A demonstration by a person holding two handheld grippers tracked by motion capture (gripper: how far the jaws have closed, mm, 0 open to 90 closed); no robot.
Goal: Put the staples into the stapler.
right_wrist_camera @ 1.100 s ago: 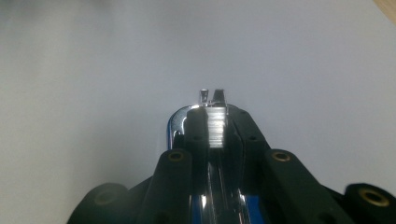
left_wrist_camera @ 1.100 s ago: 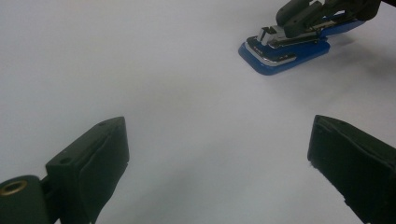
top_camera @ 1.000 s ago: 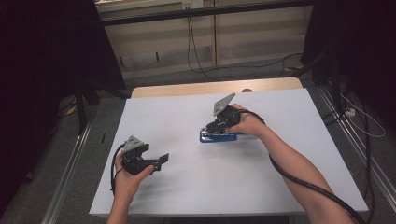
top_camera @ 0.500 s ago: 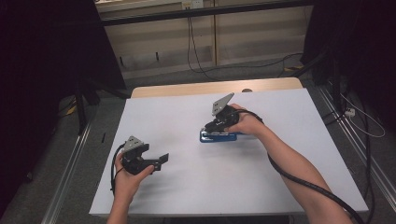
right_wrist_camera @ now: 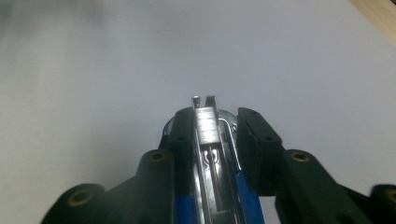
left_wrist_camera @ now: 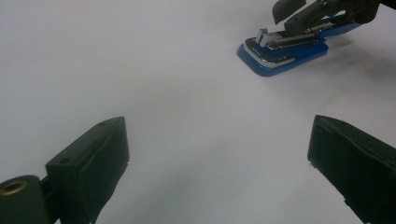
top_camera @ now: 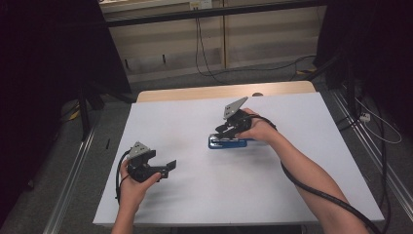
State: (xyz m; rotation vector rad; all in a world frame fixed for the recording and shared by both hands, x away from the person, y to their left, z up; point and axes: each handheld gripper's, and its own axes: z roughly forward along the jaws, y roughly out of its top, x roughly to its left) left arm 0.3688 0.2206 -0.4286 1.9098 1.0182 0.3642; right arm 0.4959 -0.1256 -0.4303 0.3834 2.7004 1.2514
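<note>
Two grippers work at a white table (top_camera: 311,161): the right gripper (top_camera: 220,130) clamps a blue stapler (top_camera: 229,143) lying near centre, grasp apparently made and any lifting left, while the left gripper (top_camera: 169,167), at seven o'clock, gapes empty.

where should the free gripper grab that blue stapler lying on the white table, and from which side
Probably the flat blue stapler base at its rounded front end, which lies bare. The right hand-held gripper already clamps the metal staple channel farther back, jaws on either side. The left hand-held gripper, jaws wide apart, faces that front end across the white table, so come in low from there.
</note>
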